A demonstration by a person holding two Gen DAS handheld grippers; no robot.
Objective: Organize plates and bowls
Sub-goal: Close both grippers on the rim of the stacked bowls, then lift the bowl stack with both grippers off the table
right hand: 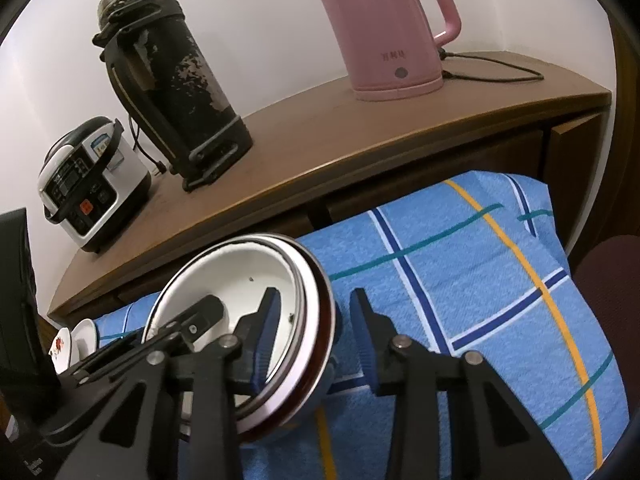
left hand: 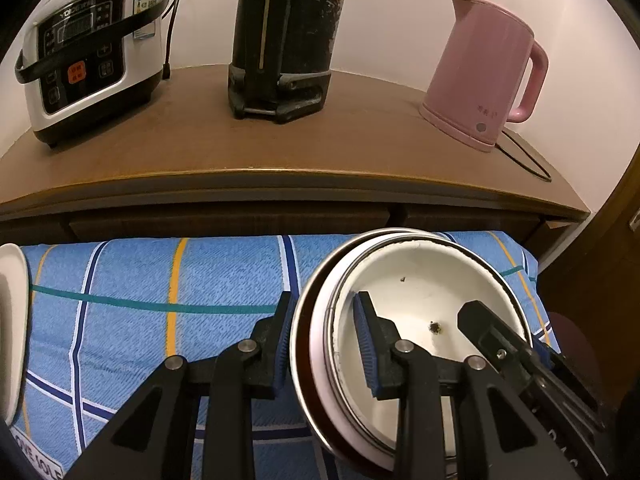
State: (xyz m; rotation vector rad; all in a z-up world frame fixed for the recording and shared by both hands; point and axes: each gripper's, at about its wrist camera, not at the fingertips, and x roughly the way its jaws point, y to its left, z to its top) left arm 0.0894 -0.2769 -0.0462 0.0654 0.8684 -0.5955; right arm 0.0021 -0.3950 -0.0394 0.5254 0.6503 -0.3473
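Observation:
A nested stack of bowls (left hand: pixel 420 280) rests on the blue checked cloth (left hand: pixel 180 272). The innermost is white enamel with dark chips; a pale bowl and a dark-lined, metal-rimmed one sit around it. My left gripper (left hand: pixel 326 344) straddles the stack's left rim, one pad outside and one inside, and white shows between the inner pad and the wall. My right gripper (right hand: pixel 314 328) straddles the right rim of the stack (right hand: pixel 240 268), with cloth visible between its outer pad and the bowls. A white plate (left hand: pixel 12 320) lies at the cloth's far left. Small plates (right hand: pixel 64 348), one with a red flower, are also there.
Behind the cloth runs a brown wooden cabinet top (left hand: pixel 200 140) carrying a rice cooker (left hand: pixel 84 52), a worn black thermos (left hand: pixel 284 40) and a pink kettle (left hand: pixel 488 72) with its cord. A dark red seat (right hand: pixel 612 264) stands at the right.

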